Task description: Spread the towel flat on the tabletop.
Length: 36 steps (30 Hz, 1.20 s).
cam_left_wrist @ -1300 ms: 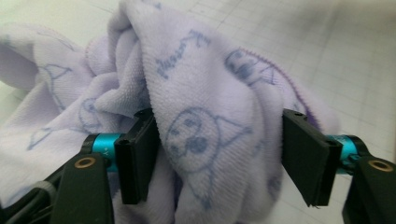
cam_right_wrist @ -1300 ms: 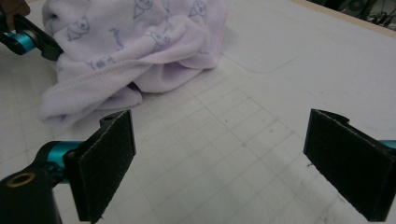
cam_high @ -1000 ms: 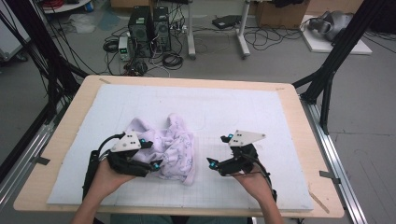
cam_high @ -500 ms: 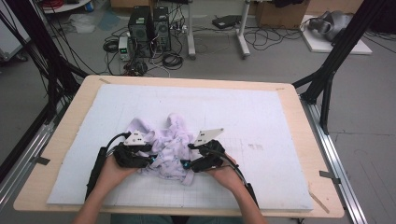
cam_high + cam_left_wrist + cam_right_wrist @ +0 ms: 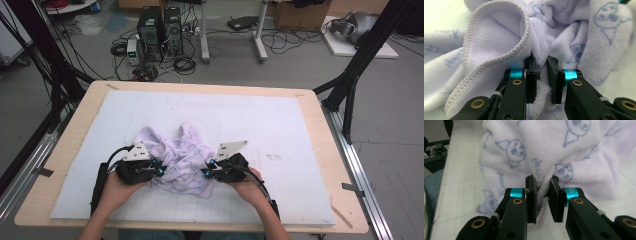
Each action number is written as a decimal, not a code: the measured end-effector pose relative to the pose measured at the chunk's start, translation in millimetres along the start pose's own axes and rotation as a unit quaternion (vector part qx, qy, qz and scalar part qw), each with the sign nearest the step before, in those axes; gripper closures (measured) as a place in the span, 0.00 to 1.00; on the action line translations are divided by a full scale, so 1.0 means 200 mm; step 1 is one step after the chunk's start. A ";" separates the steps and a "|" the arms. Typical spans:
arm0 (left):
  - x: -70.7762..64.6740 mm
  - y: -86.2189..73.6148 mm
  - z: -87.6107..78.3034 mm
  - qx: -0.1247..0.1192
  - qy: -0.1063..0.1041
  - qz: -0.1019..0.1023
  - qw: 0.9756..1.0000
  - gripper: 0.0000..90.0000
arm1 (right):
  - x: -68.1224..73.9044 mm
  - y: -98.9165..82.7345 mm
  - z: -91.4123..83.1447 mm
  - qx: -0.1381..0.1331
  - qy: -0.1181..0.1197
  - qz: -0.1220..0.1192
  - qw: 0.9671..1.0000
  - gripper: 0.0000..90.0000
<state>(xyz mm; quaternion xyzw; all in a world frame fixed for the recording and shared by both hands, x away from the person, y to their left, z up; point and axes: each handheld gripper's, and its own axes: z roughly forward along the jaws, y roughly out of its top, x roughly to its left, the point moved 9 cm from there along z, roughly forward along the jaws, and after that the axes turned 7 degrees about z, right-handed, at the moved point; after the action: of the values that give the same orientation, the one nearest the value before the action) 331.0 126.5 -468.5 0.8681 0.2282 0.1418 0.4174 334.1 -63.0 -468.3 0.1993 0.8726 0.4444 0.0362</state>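
Note:
A crumpled pale-lilac towel (image 5: 182,152) printed with small blue cartoon faces lies on the mat near the front. My left gripper (image 5: 161,171) is at its left side and my right gripper (image 5: 204,172) at its right side, both pointing inward. In the left gripper view the jaws (image 5: 541,62) have just been closing and now pinch a fold of the towel (image 5: 499,42) beside its stitched hem. In the right gripper view the jaws (image 5: 543,182) have also just been closing and squeeze a fold of the towel (image 5: 544,147).
A white gridded mat (image 5: 285,125) covers the wooden table (image 5: 322,120). Black frame posts (image 5: 350,85) stand at the right rear corner. Computer towers (image 5: 160,30) and cables sit on the floor behind the table.
The right gripper moved left from the bare mat to the towel's right side. The left gripper dropped lower onto the towel. Both sets of jaws closed from wide open onto folds of cloth.

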 end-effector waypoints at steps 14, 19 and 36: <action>-0.27 -0.04 -0.09 -0.013 -0.038 0.021 0.999 0.87 | 0.17 -0.19 -0.29 0.018 0.000 -0.001 1.000 0.87; -0.27 -0.04 -0.11 -0.018 -0.038 0.010 0.999 0.62 | 0.17 -0.23 -0.30 0.011 0.014 0.022 1.000 0.73; -0.07 0.14 -0.01 -0.009 -0.010 0.008 1.000 0.36 | -0.08 -0.13 -0.14 0.025 -0.016 0.041 0.999 0.46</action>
<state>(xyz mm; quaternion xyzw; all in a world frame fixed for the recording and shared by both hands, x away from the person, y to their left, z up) 325.5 105.3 -446.2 0.8675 0.2152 0.1385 0.4266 334.3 -104.0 -473.2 0.2433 0.8739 0.4200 0.0269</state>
